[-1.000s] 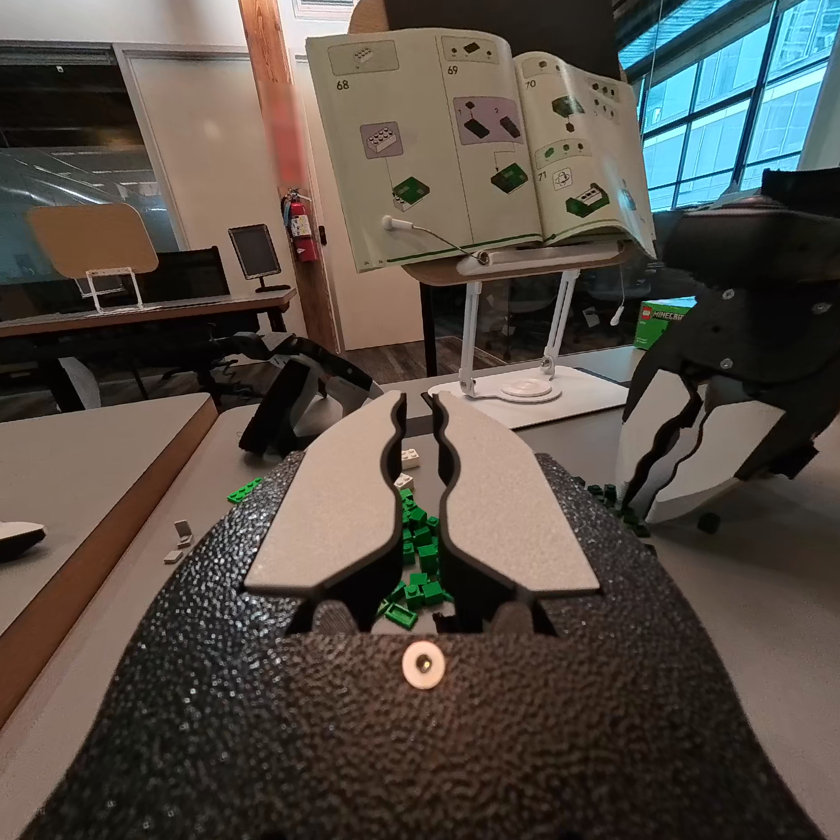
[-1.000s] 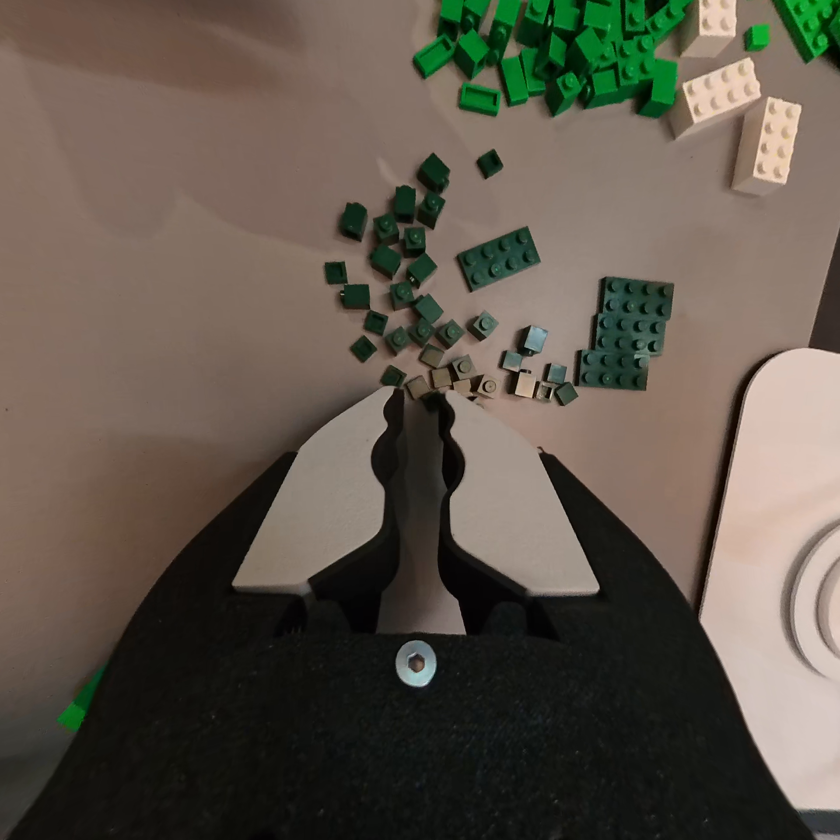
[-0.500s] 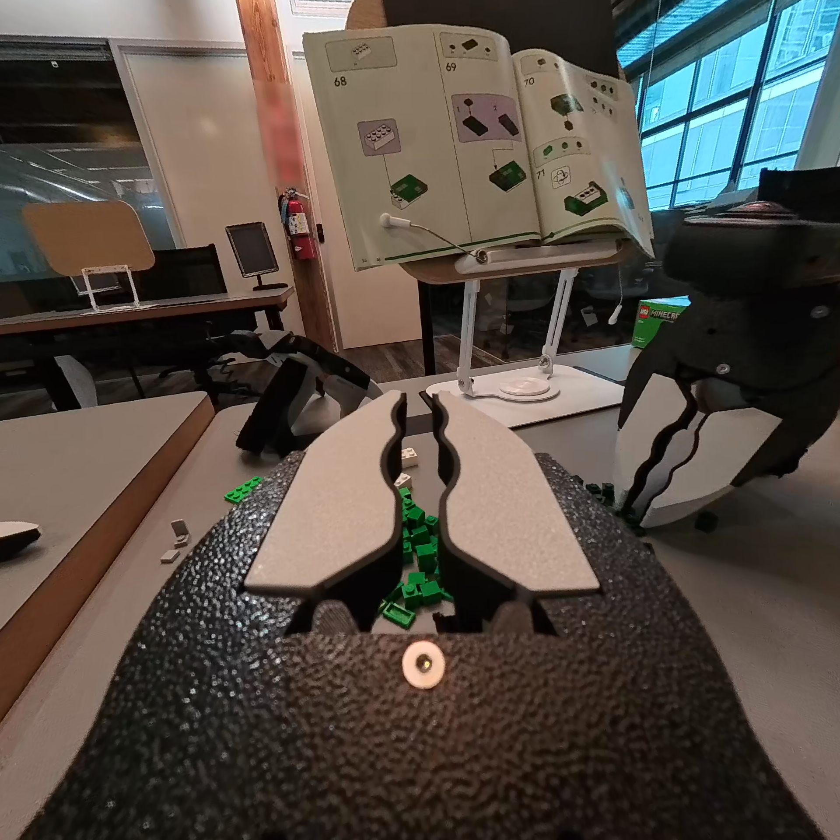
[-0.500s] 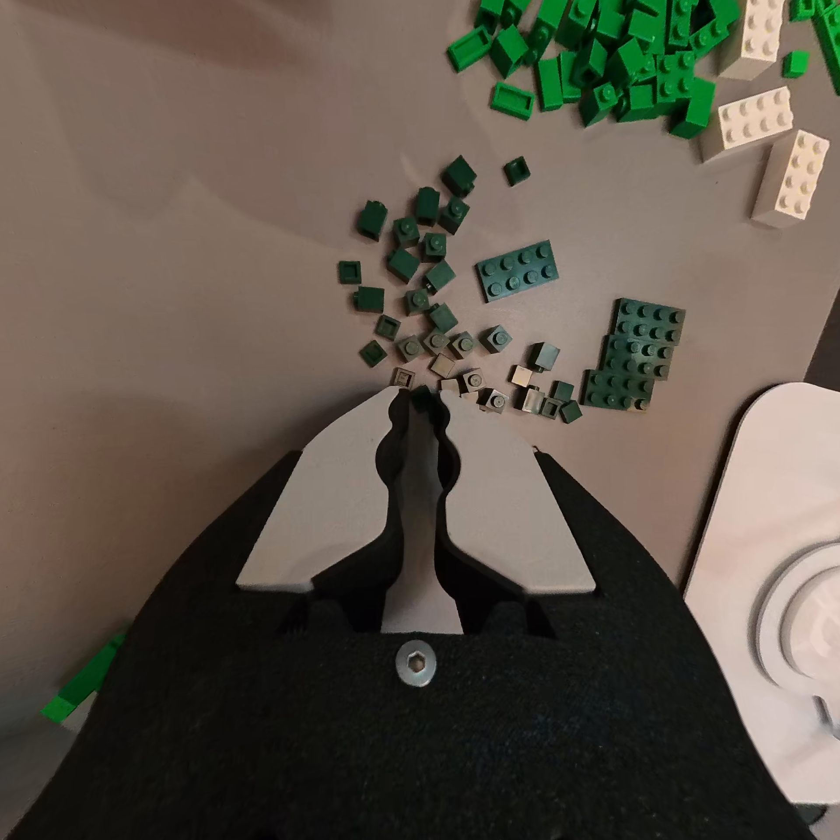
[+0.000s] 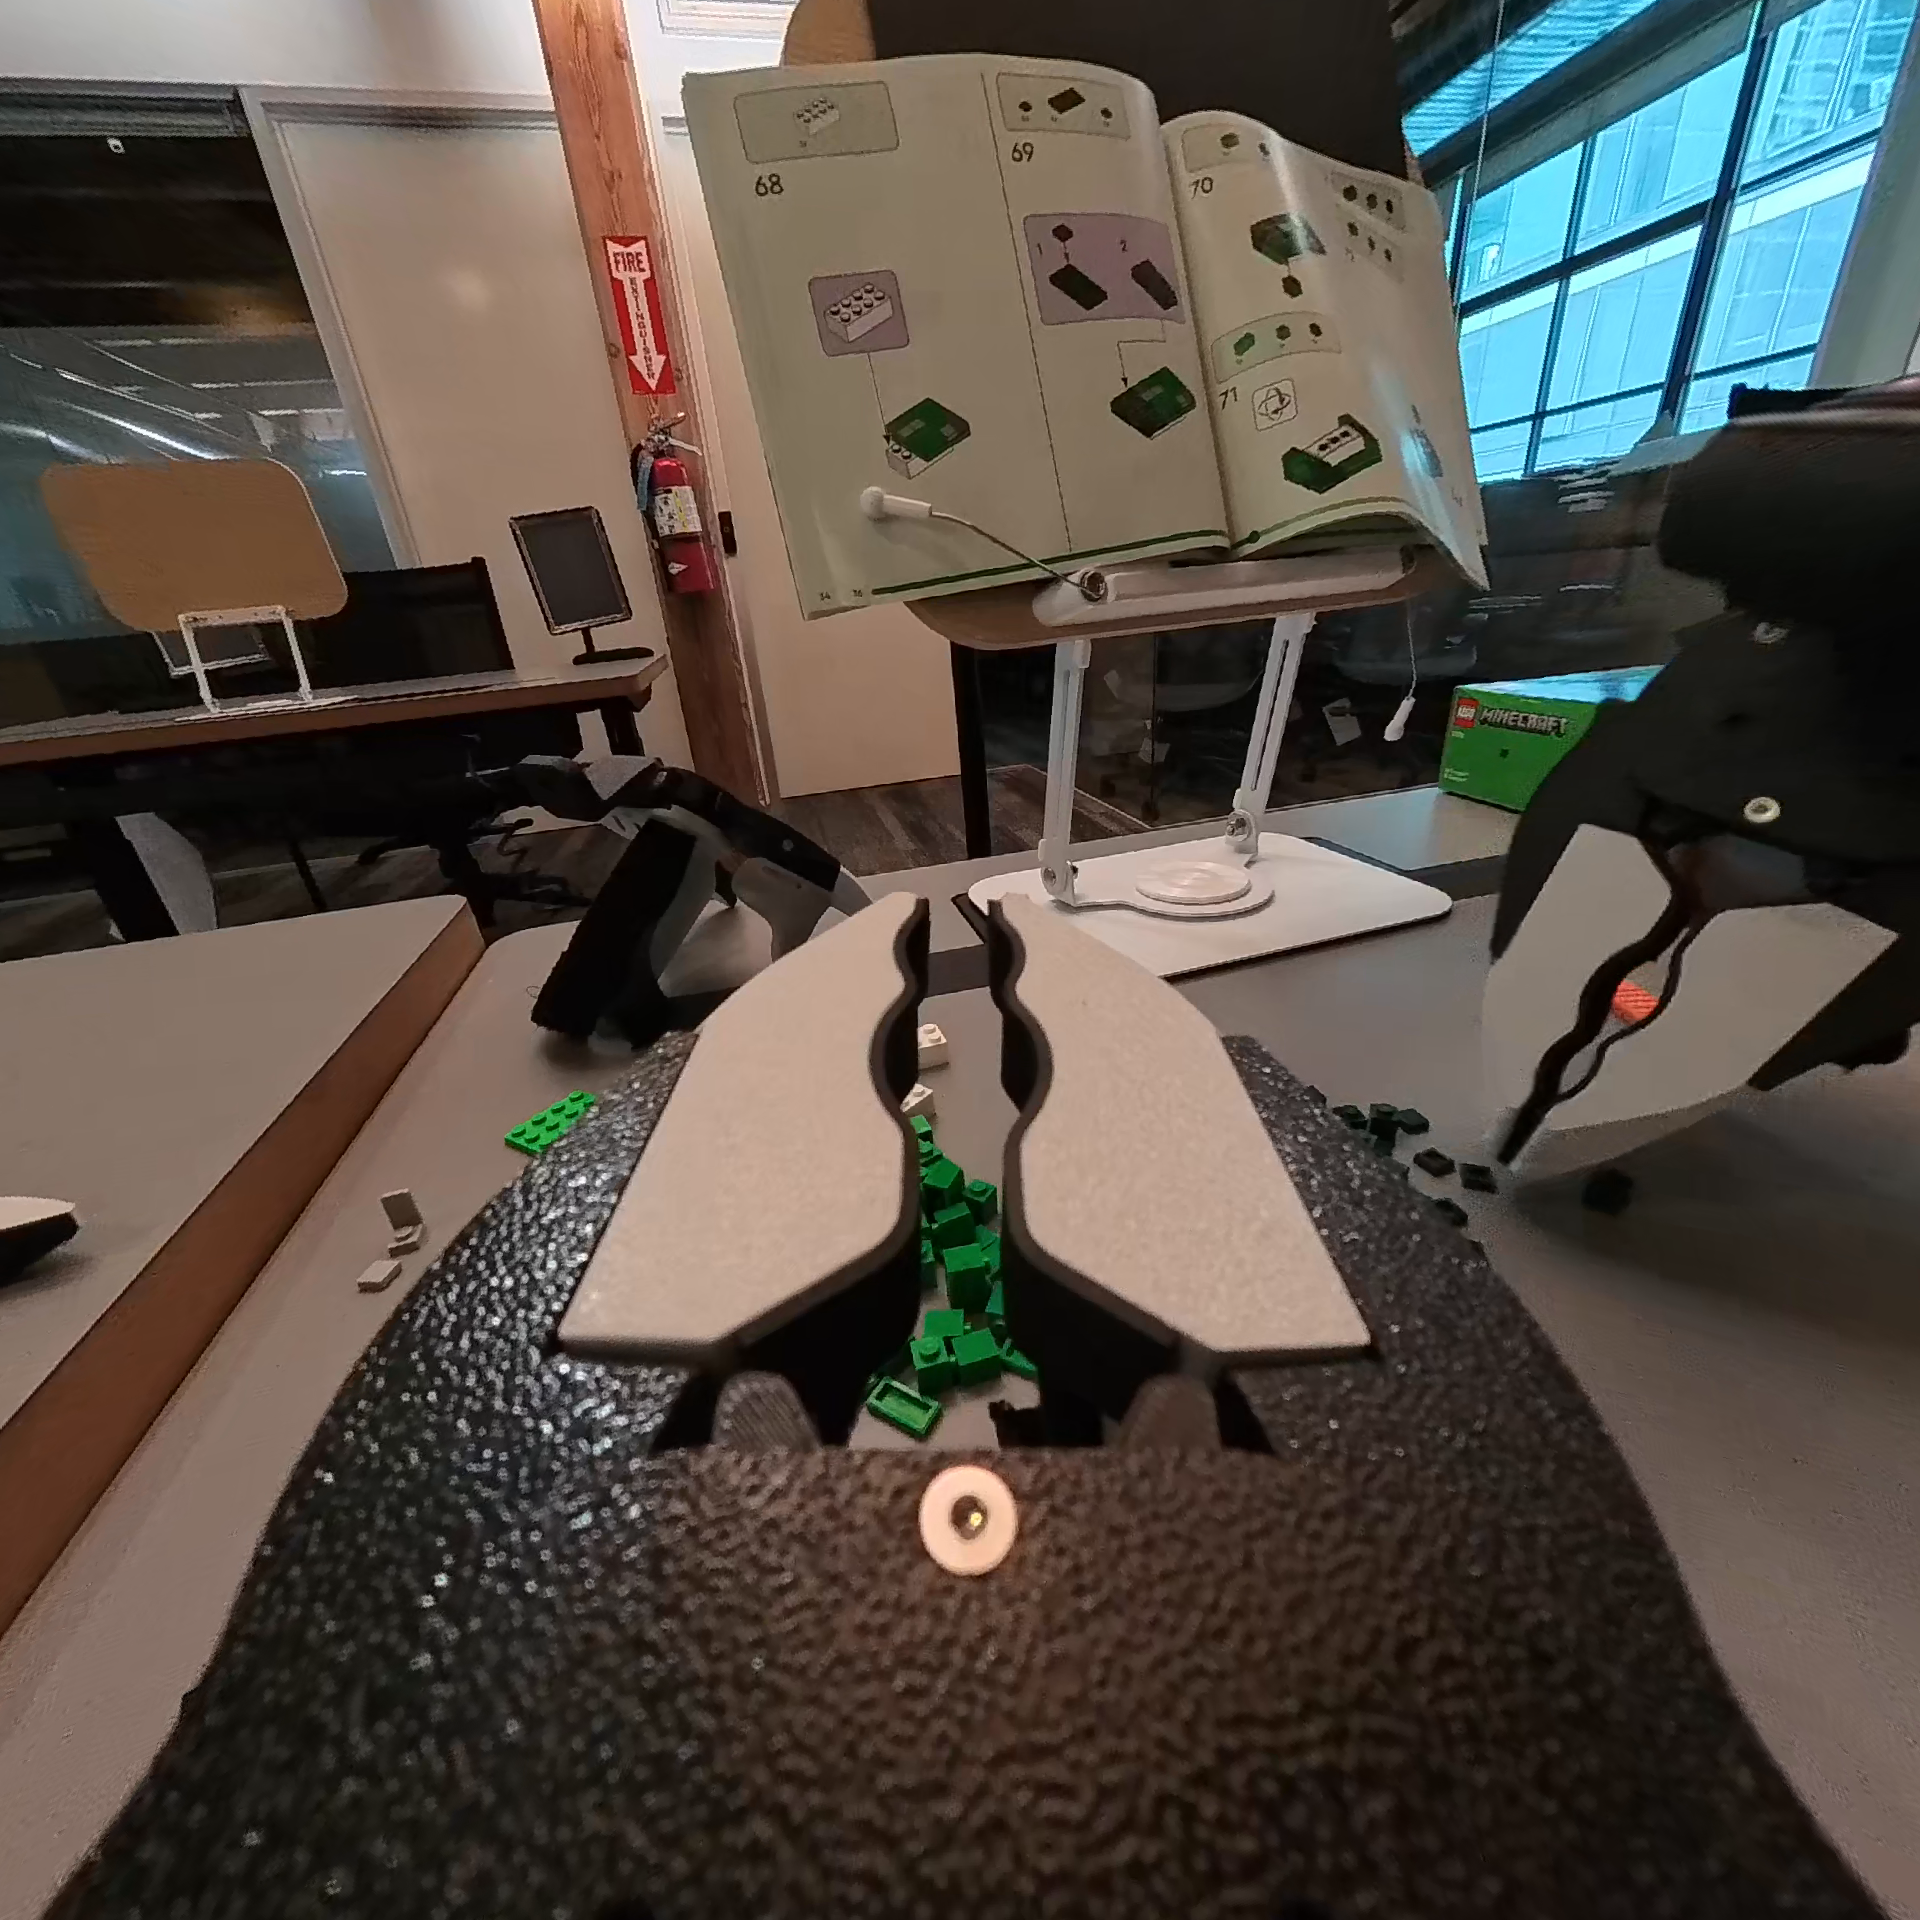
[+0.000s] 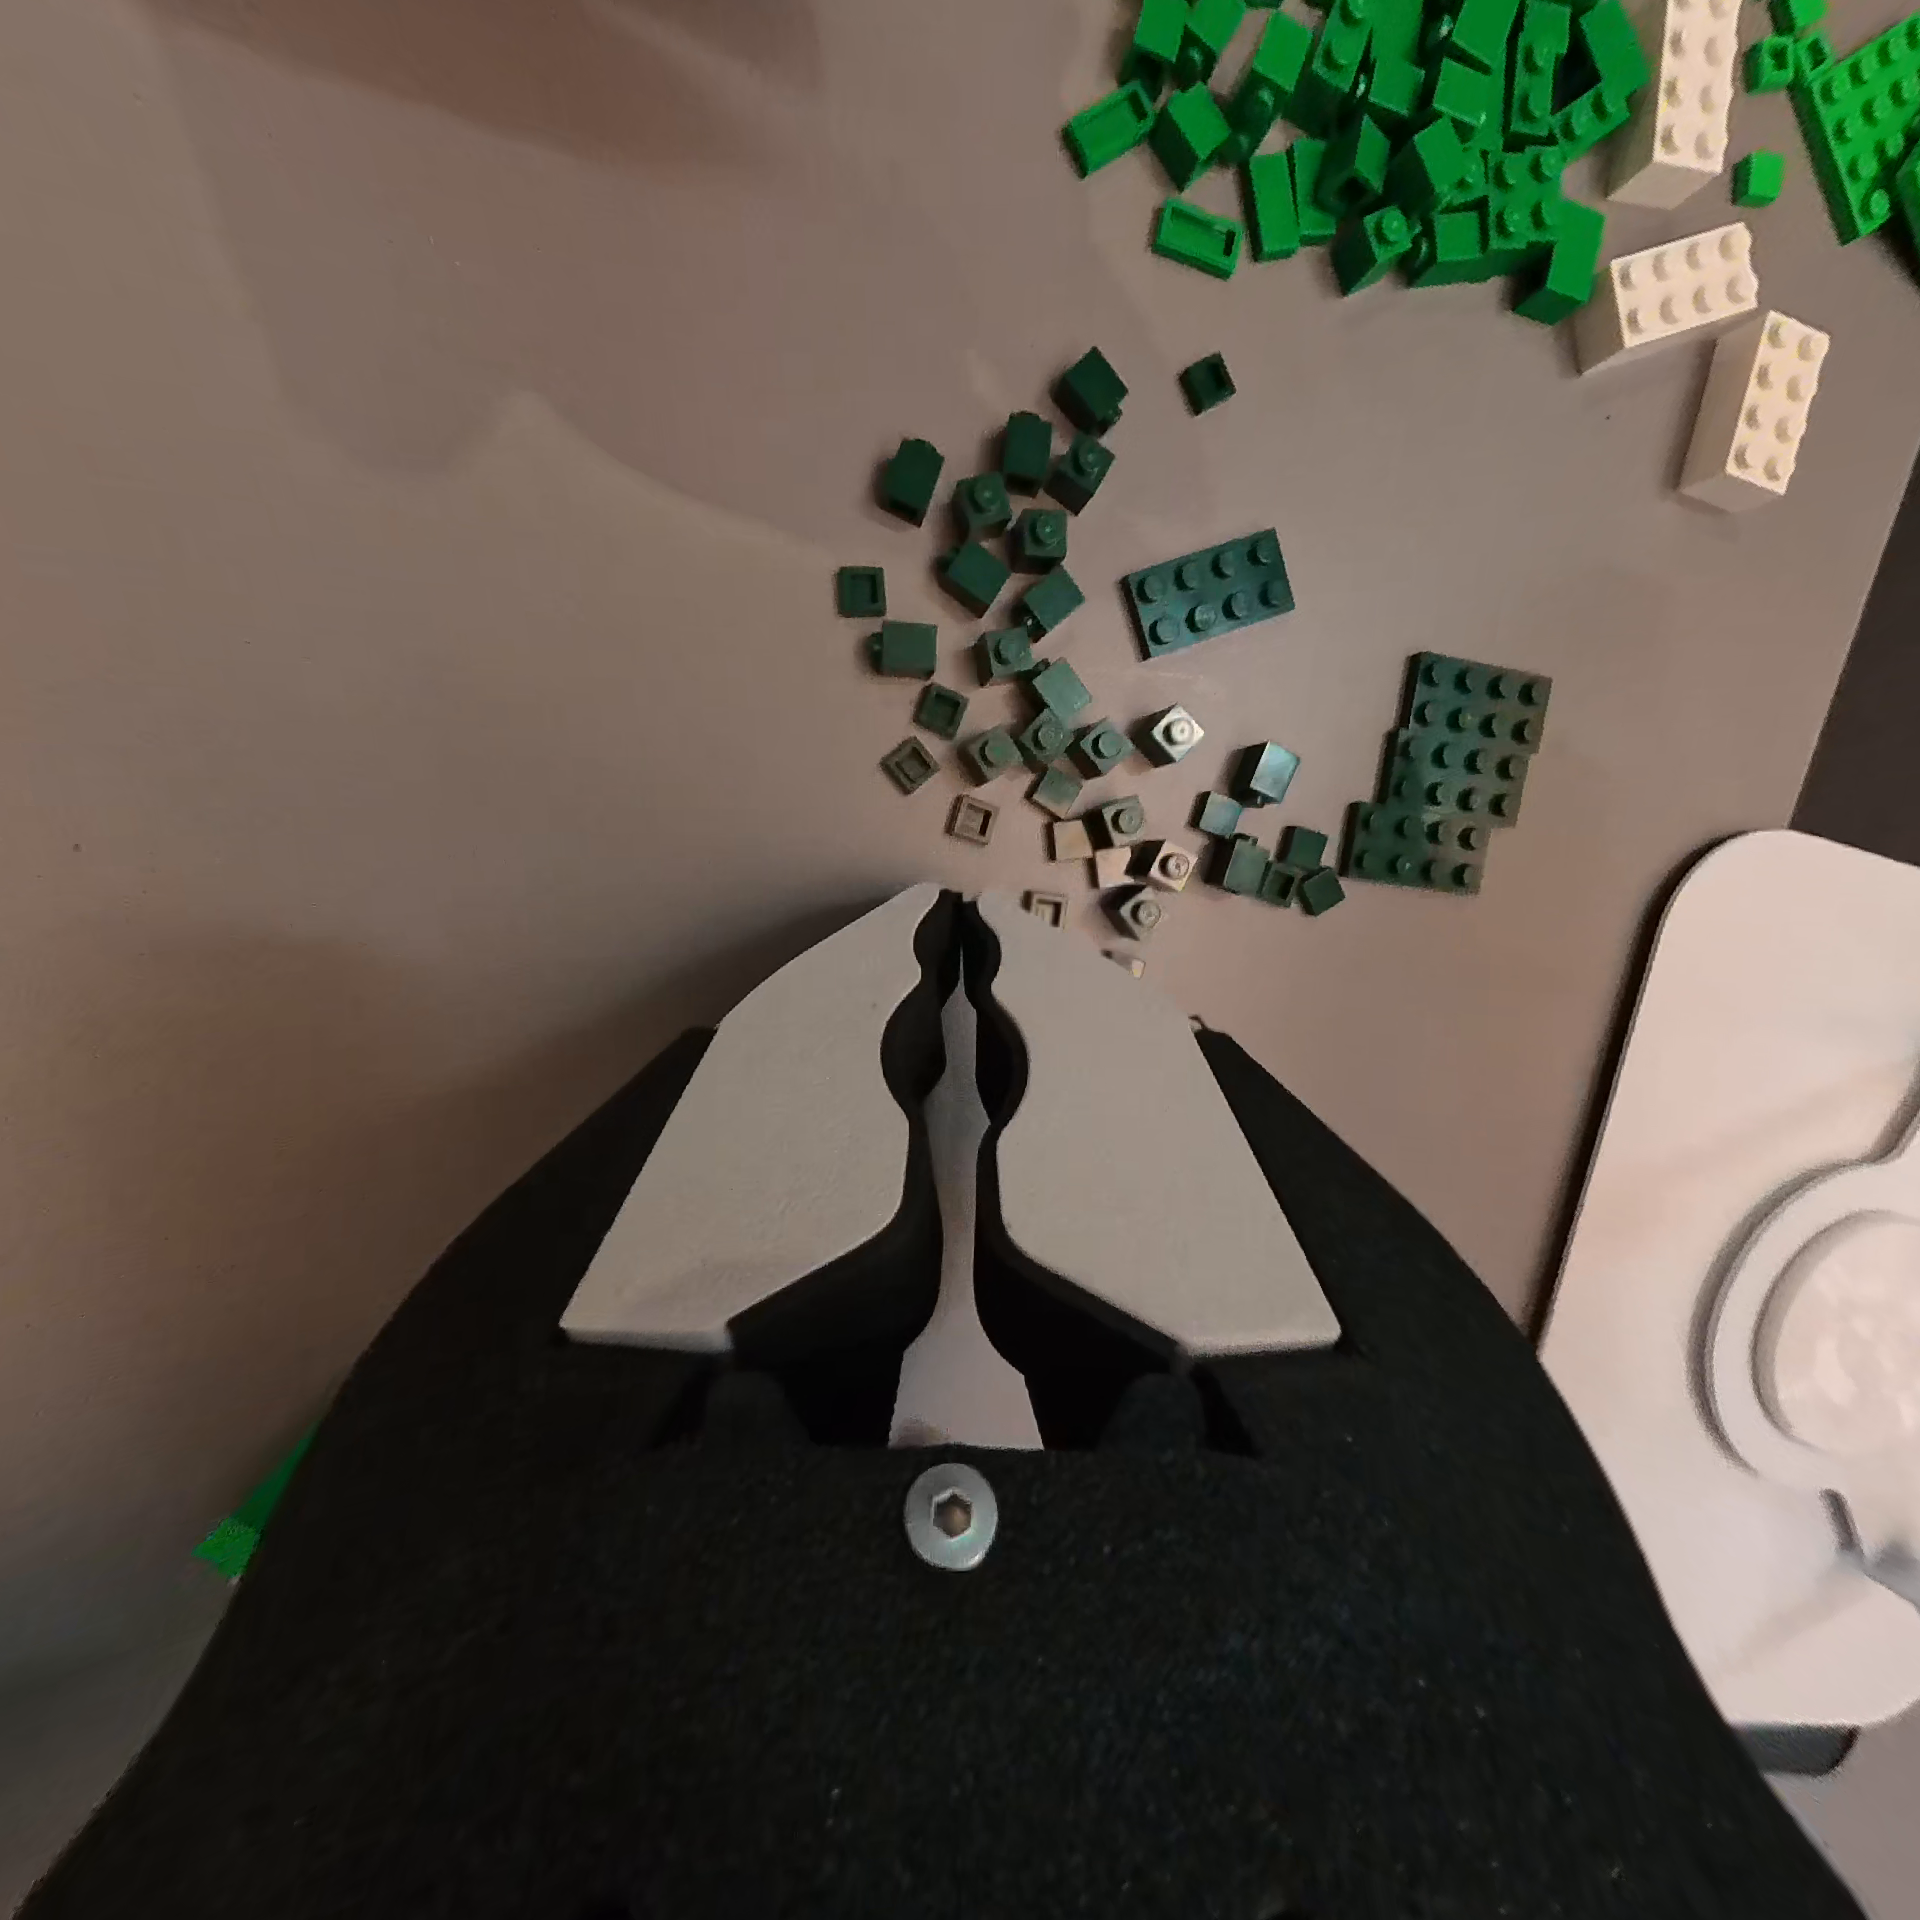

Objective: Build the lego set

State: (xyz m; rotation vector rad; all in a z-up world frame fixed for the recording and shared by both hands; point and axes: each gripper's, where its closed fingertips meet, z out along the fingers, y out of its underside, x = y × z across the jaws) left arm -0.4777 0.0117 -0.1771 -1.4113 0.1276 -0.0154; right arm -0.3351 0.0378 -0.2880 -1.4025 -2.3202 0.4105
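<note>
Grey table (image 6: 416, 520) in glass-walled office

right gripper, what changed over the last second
The right gripper closed its jaws at the near edge of the dark green 1x1 pieces; whether it caught one is unclear. The left gripper stayed slightly open over the bright green bricks.

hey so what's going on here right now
A person is building a lego set with two hand-held grippers. The right hand-held gripper is down at the scatter of small dark green pieces, tips nearly closed; whether it has pinched one is unclear. The left hand-held gripper hovers slightly open, empty, above the bright green pile, facing the open instruction booklet.
</note>
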